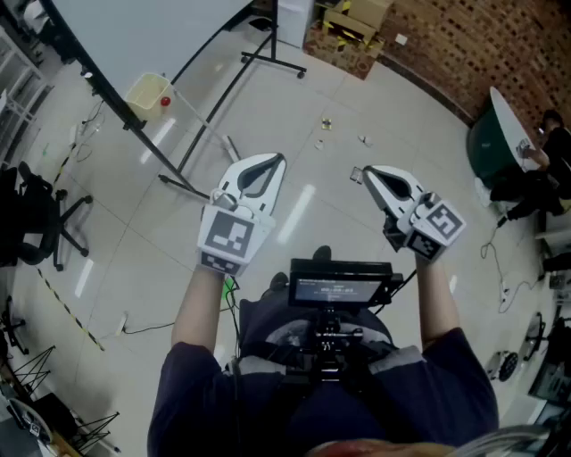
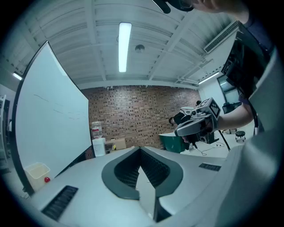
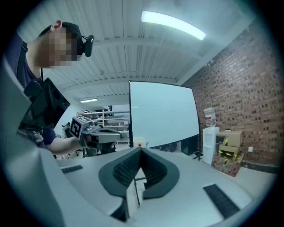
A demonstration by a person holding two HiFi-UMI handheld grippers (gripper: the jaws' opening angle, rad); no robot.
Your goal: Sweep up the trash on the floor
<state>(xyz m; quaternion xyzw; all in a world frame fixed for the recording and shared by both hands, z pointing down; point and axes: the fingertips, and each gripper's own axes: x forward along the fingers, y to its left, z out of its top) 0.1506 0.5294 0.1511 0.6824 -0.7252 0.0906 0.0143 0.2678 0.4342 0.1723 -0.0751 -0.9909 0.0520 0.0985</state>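
Observation:
Small scraps of trash (image 1: pixel 326 123) lie scattered on the pale tiled floor, with more bits (image 1: pixel 364 139) ahead of both grippers. My left gripper (image 1: pixel 278 161) is held out at waist height, jaws shut with nothing in them. To its right, my right gripper (image 1: pixel 359 174) is also shut and holds nothing. In the left gripper view the dark ribbed pads (image 2: pixel 133 166) meet at the tip, and the right gripper (image 2: pixel 197 122) shows beyond. In the right gripper view the pads (image 3: pixel 126 168) also meet. Neither gripper touches the trash.
A whiteboard on a black wheeled stand (image 1: pixel 214 107) stands at the left, a yellow bin (image 1: pixel 149 94) with a red ball by it. Cardboard boxes (image 1: pixel 352 27) and a water dispenser (image 2: pixel 98 144) line the brick wall. At right are a green container (image 1: pixel 486 143) and a person (image 1: pixel 553 134). An office chair (image 1: pixel 36 214) stands far left.

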